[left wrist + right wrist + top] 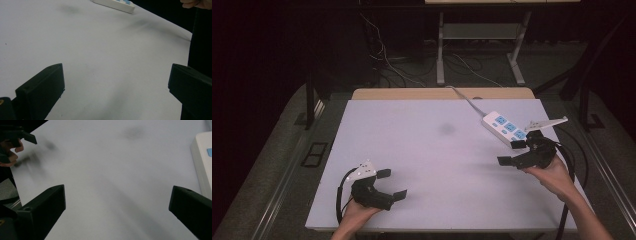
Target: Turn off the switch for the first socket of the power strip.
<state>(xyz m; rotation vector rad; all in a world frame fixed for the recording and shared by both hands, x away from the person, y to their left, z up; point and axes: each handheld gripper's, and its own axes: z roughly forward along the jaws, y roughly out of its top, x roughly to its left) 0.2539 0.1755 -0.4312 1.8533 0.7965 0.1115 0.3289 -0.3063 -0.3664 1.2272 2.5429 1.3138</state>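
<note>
Two black two-jaw tools sit low over my white tabletop [432, 150], the left tool [391, 185] near my edge and the right tool [514, 153] just beside the white power strip with blue sockets [504, 127], both gaping empty, probably readying a grasp.

Dim lab, white table [432, 150], floor cables [384, 62] (desk legs behind)
</note>
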